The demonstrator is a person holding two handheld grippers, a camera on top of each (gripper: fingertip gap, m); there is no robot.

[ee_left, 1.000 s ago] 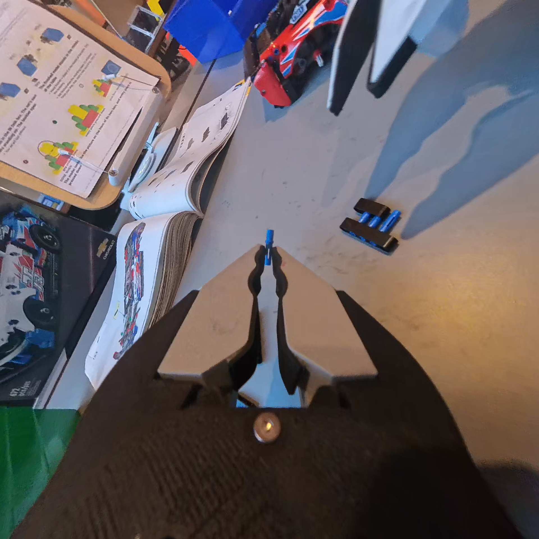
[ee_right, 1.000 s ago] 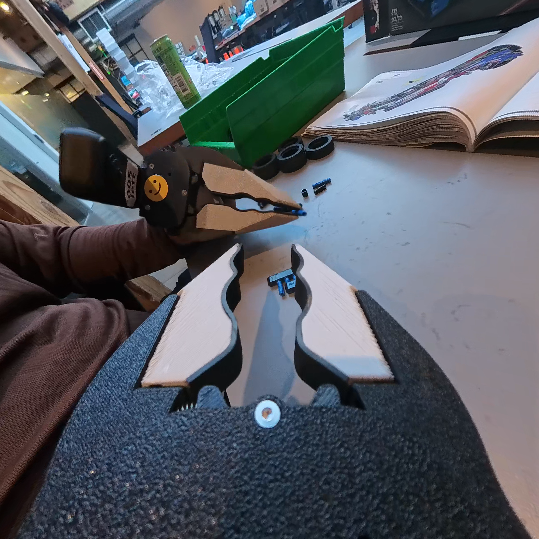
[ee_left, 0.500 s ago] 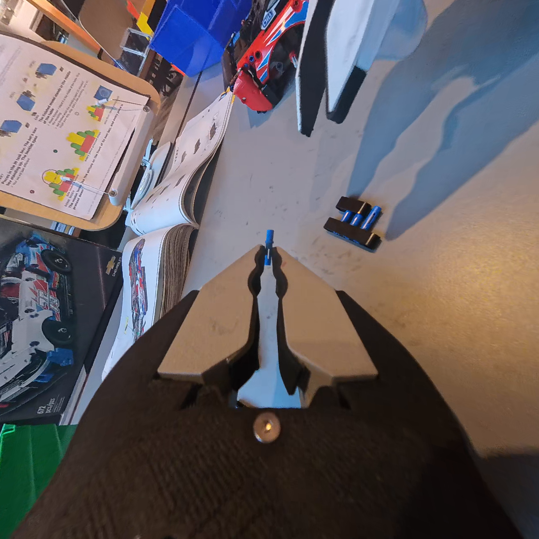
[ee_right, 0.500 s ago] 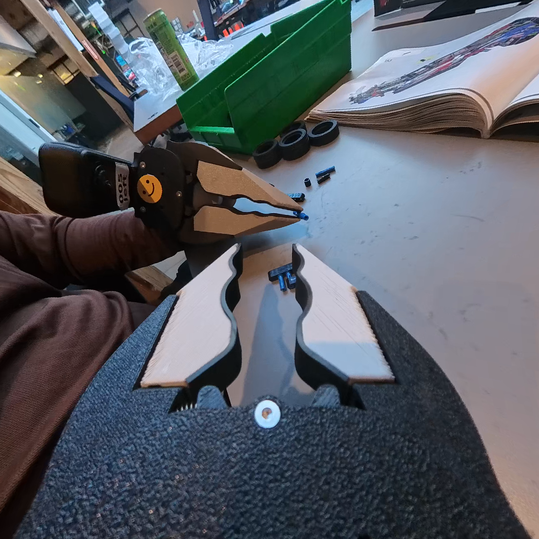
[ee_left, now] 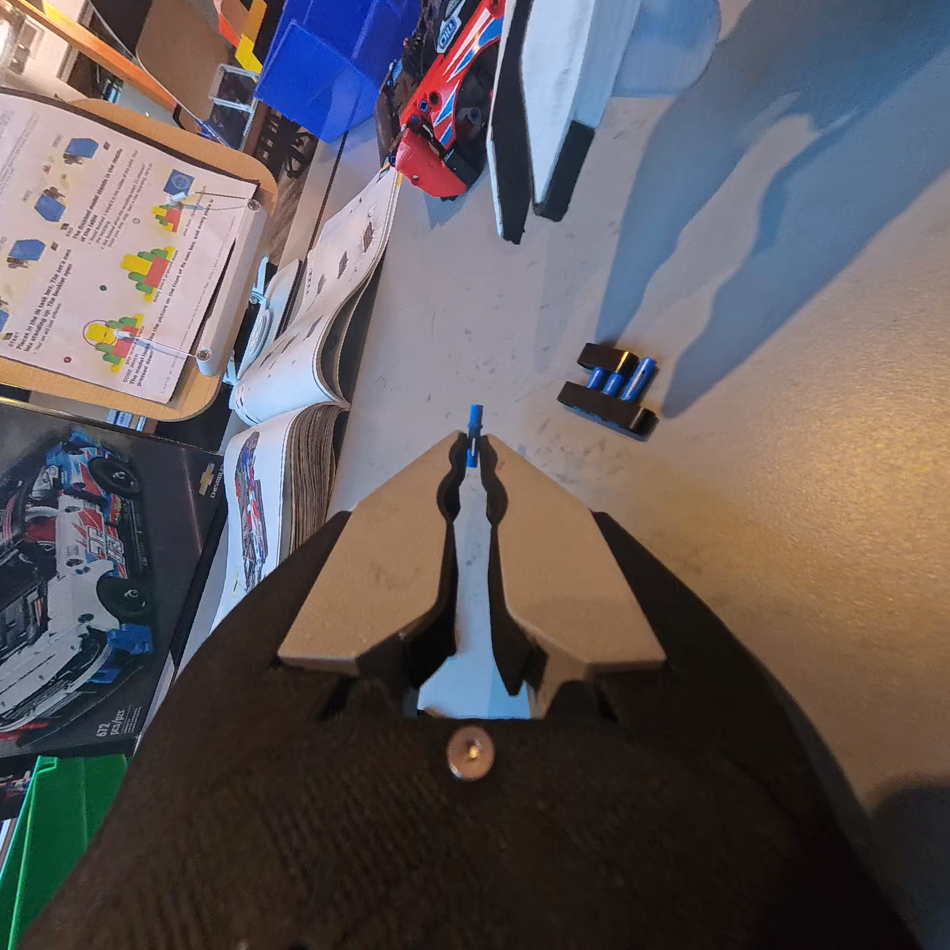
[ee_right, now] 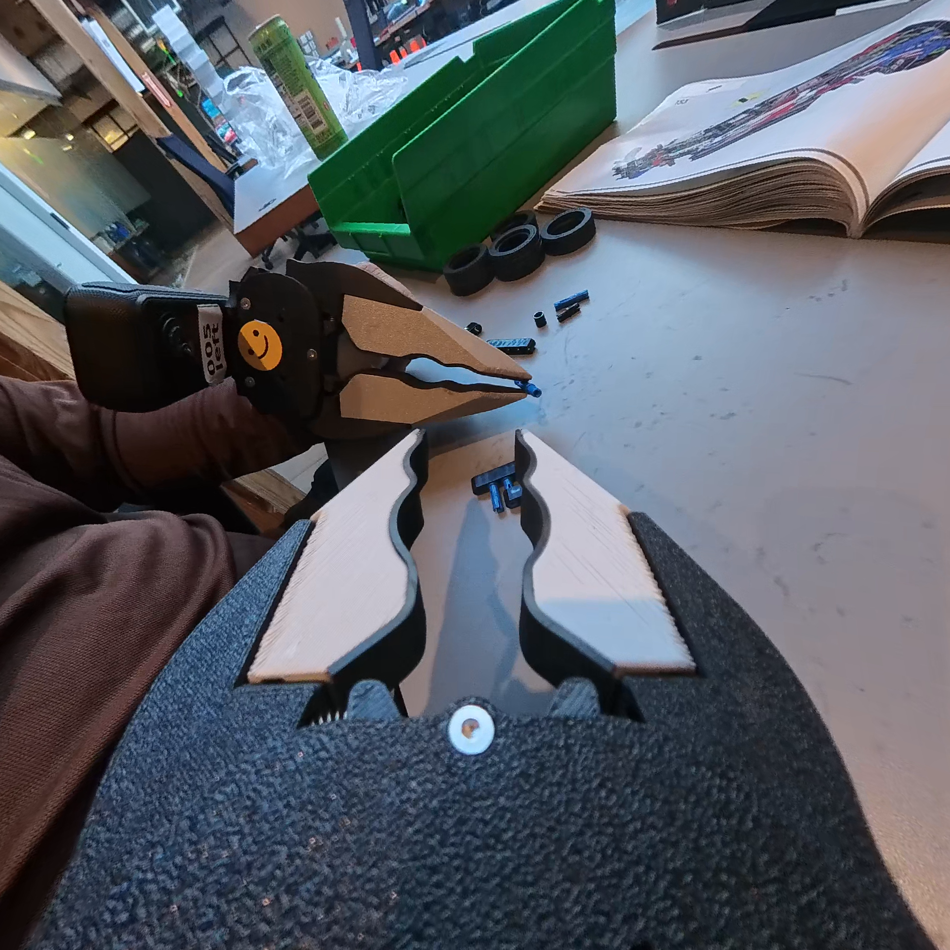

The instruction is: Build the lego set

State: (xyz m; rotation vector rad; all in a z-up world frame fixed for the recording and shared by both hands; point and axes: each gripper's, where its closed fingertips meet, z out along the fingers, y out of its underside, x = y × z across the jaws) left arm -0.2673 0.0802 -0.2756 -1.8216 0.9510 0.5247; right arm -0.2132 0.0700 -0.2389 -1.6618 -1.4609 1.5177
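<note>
Left gripper (ee_left: 474,446) pinches a small blue plastic pin (ee_left: 474,433) by its tip; right gripper (ee_right: 470,446), fingers spread and empty, hovers near the black 2-beam assembly (ee_left: 608,389). Misalignment may twist the pin free.

the left wrist view looks steeply down along its own fingers, close over the grey table (ee_left: 771,565). the right wrist view sits lower, facing out across the table toward a green bin (ee_right: 488,139). both share the black-and-blue lego assembly (ee_left: 611,385) (ee_right: 496,480) and the open instruction book (ee_left: 288,493) (ee_right: 745,149).
</note>
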